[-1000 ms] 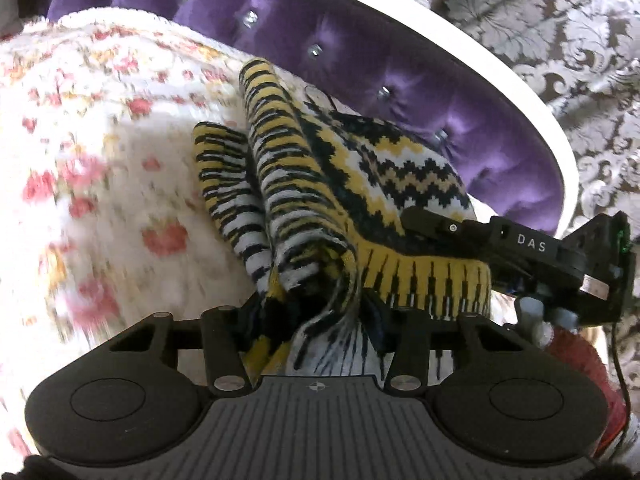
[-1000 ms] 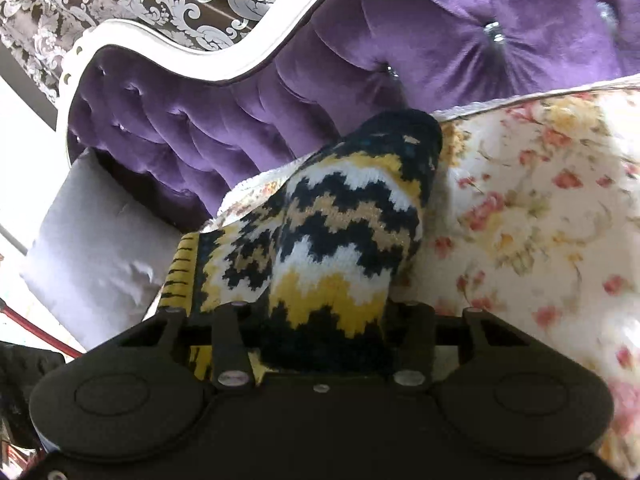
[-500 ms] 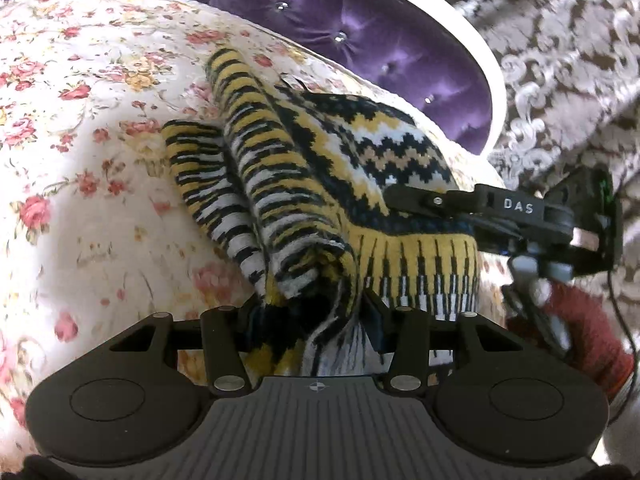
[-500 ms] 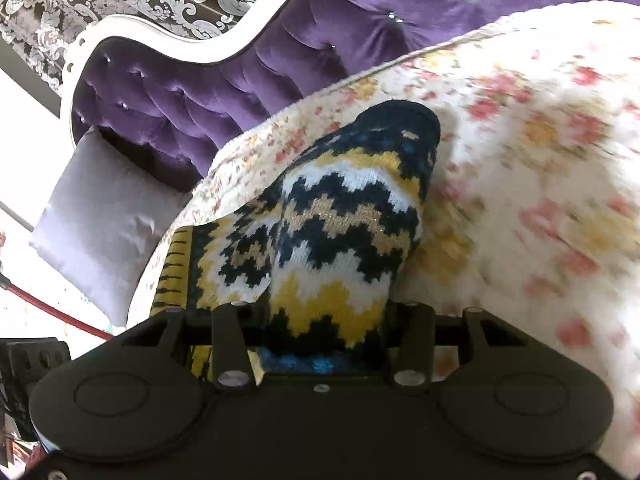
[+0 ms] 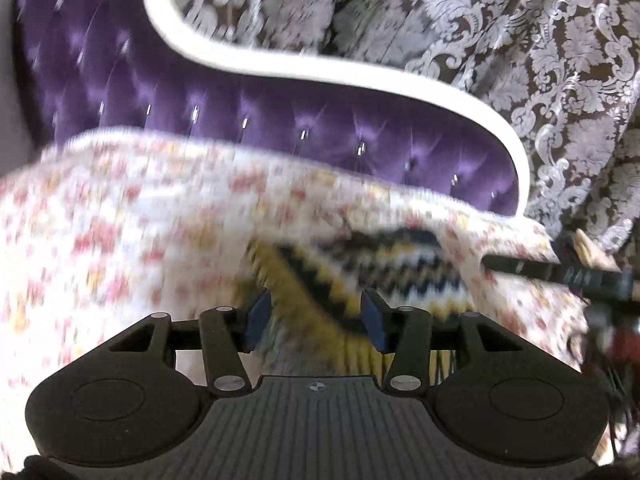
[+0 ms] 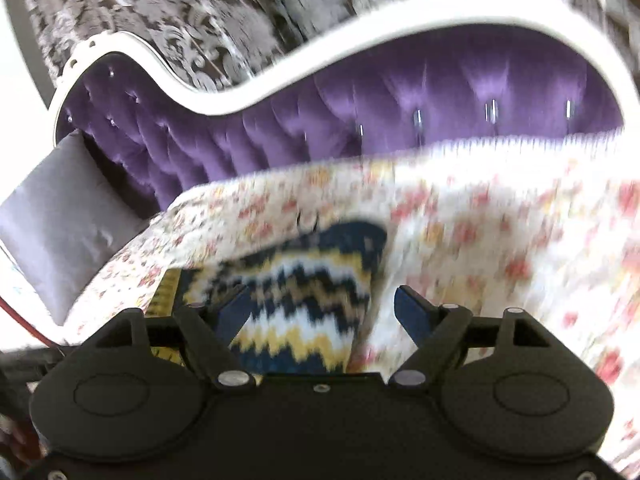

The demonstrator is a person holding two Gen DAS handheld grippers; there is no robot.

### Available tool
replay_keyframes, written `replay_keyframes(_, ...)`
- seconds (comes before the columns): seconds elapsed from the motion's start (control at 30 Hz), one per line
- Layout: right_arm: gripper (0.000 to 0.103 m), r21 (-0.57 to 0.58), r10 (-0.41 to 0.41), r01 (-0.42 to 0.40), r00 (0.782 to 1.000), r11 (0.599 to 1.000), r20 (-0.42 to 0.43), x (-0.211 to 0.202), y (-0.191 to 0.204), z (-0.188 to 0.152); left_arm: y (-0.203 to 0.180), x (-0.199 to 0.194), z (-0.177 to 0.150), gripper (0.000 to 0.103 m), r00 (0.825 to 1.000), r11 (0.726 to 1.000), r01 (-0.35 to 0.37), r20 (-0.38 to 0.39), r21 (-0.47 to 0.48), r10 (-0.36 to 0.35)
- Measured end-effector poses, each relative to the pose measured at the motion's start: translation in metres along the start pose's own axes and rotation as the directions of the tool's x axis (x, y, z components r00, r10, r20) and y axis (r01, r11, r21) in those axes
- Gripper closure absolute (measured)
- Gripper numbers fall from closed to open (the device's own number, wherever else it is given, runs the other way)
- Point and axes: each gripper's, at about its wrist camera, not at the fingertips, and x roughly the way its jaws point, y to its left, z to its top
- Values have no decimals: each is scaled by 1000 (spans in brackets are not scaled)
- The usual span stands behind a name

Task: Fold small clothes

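Note:
A small knitted garment (image 5: 360, 276) with yellow, black and white zigzag bands lies on the floral bedspread (image 5: 120, 240). My left gripper (image 5: 314, 312) is open, its blue pads (image 5: 256, 316) apart with the garment lying between and beyond them. In the right wrist view the same garment (image 6: 296, 300) lies flat just ahead. My right gripper (image 6: 322, 306) is open wide, its pads (image 6: 412, 312) clear of the knit. The right gripper's finger (image 5: 560, 274) shows at the right edge of the left wrist view. Both views are motion-blurred.
A purple tufted headboard (image 5: 280, 128) with a white curved frame (image 6: 360, 32) stands behind the bed. Patterned wallpaper (image 5: 520, 40) is behind it. A grey pillow (image 6: 60, 216) leans at the left in the right wrist view.
Both grippers have opened and let go of the garment, which now lies on the bedspread. Both have tilted up and drawn back, so more headboard and wall show.

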Motion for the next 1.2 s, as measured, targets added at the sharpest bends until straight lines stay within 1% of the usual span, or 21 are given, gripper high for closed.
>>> replay_keyframes(0.07,55,-59,-40,40,999,998,-5,8,11,4,-8,18,8,55,999,999,-36,-3,23,36)
replay_keyframes(0.1,61,-83,-54,53,998,995,-9,15,16,6,-11,27,8,55,998,997,-63,-13,39,64)
replay_keyframes(0.17,63,-116,-71,68,997,991,-17,26,21,4,-7,47,3,55,990,989,-126,-50,78,130)
replay_keyframes(0.23,64,-147,-90,84,995,985,-32,38,24,0,2,66,-8,53,977,980,-170,-108,107,182)
replay_keyframes(0.27,64,-164,-98,88,994,983,-56,46,26,-4,10,70,-15,52,974,979,-175,-125,108,188)
replay_keyframes(0.3,64,-180,-108,90,990,979,-89,57,27,-10,17,70,-23,47,976,980,-173,-117,98,184)
replay_keyframes(0.33,63,-197,-113,89,987,976,-116,66,27,-17,21,69,-27,39,978,981,-176,-99,83,184)
replay_keyframes(0.37,63,-225,-111,89,990,970,-89,70,29,-24,26,67,-30,38,977,980,-186,-96,75,193)
replay_keyframes(0.4,63,-245,-119,97,990,965,-74,71,32,-27,30,66,-31,38,978,981,-180,-99,67,186)
replay_keyframes(0.47,63,-265,-130,105,989,959,-77,71,35,-26,32,63,-28,38,978,984,-172,-111,52,177)
replay_keyframes(0.57,62,-256,-119,94,989,962,-84,67,33,-21,31,52,-19,41,978,986,-167,-121,24,169)
replay_keyframes(0.6,62,-243,-115,94,991,966,-73,62,33,-19,28,43,-18,43,980,986,-163,-109,17,164)
replay_keyframes(0.7,61,-198,-81,79,997,977,-3,33,38,-17,15,13,-24,43,989,990,-137,-47,23,138)
replay_keyframes(0.77,61,-196,-77,78,997,978,10,18,44,-21,8,5,-35,42,991,991,-128,-40,30,129)
replay_keyframes(0.83,61,-196,-95,91,995,976,-11,13,50,-32,5,10,-48,41,988,991,-127,-77,43,130)
replay_keyframes(0.9,59,-210,-133,116,989,971,-68,22,51,-48,6,19,-61,38,985,990,-134,-102,45,138)
replay_keyframes(0.97,56,-212,-149,131,986,969,-71,28,51,-59,9,17,-64,38,987,992,-127,-94,11,127)
replay_keyframes(1.03,54,-186,-139,126,989,974,-56,22,50,-57,10,9,-58,40,988,992,-128,-92,-6,127)
replay_keyframes(1.1,45,-138,-108,104,994,985,-24,9,49,-52,5,-5,-55,40,988,990,-141,-67,6,141)
replay_keyframes(1.17,33,-119,-86,89,996,989,29,-11,54,-50,-1,-22,-57,41,989,990,-141,-40,19,142)
replay_keyframes(1.2,31,-115,-79,85,995,990,54,-18,57,-50,-3,-27,-58,41,990,990,-136,-32,25,137)
